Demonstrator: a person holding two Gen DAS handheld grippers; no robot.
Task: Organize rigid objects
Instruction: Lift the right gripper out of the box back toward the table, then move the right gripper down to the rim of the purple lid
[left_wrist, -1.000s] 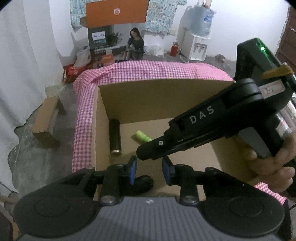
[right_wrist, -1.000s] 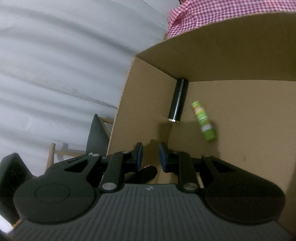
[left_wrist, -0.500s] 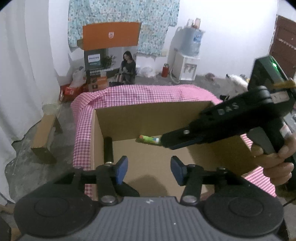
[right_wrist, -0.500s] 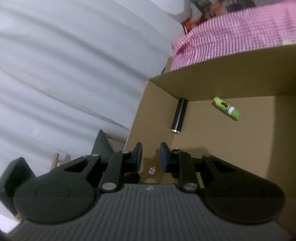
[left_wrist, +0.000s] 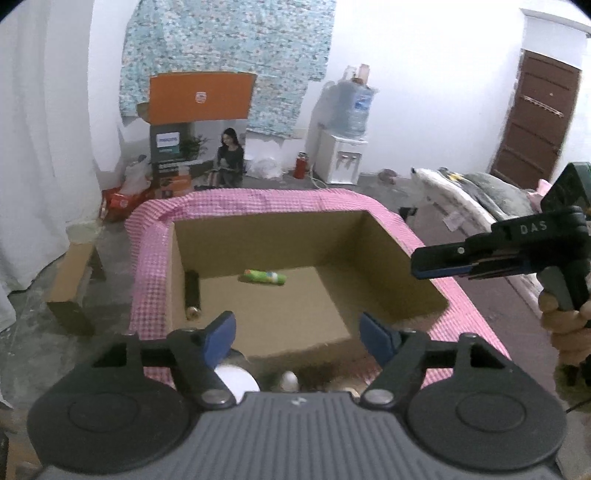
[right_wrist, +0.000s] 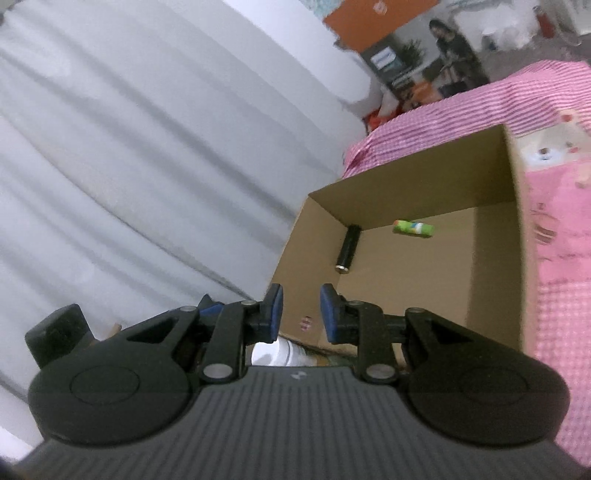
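Dim, flat indoor light, no glare. Both views are soft and grainy, fisheye-bent with dark corners. The cardboard box throws a shadow over its own floor. The pink checked cloth smears into blur on the right

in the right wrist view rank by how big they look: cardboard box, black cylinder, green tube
1. cardboard box, by far the largest.
2. black cylinder and green tube: much alike; the cylinder looks slightly longer, but it lies nearer the camera, so unsure.
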